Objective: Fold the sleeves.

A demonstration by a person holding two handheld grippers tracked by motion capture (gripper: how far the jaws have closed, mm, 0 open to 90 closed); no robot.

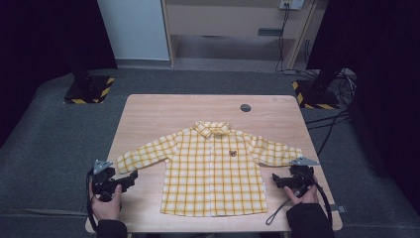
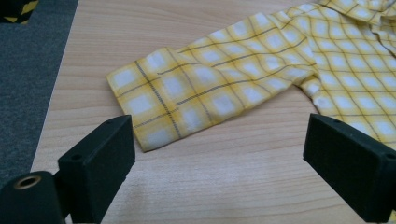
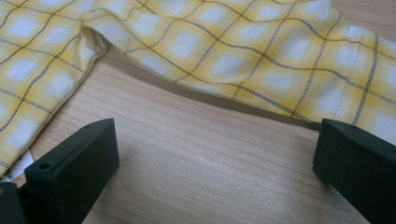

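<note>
Nearest the high camera are your two hands at the table's near edge, one gripper in each: your left hand (image 1: 106, 201) holds the left gripper (image 1: 130, 179) and your right hand (image 1: 303, 195) holds the right gripper (image 1: 275, 179), each topped by a grey three-cornered plate. In the left gripper view your left gripper (image 2: 219, 144) has its two black jaws spread wide with nothing between them but bare wood; the cuff of one sleeve (image 2: 154, 100) lies just beyond them, close to the left jaw. In the right gripper view your right gripper (image 3: 215, 156) is likewise spread wide and holds nothing, its jaws low over the table with the other sleeve (image 3: 261, 60) lying across just ahead, its cuff end close above the right-hand jaw. There is one shirt (image 1: 214, 168), yellow and white check, spread flat and face up in the middle of the wooden table (image 1: 163, 111), collar toward the far edge, hem toward you, both sleeves angled out and down toward your grippers. It carries one small brown bear badge (image 1: 232, 152) on the chest. One round dark grommet (image 1: 245, 107) sits in the tabletop beyond the collar. Two black stand bases (image 1: 89, 89) with yellow-and-black striped edges stand on the grey floor, one off each far corner of the table.
</note>
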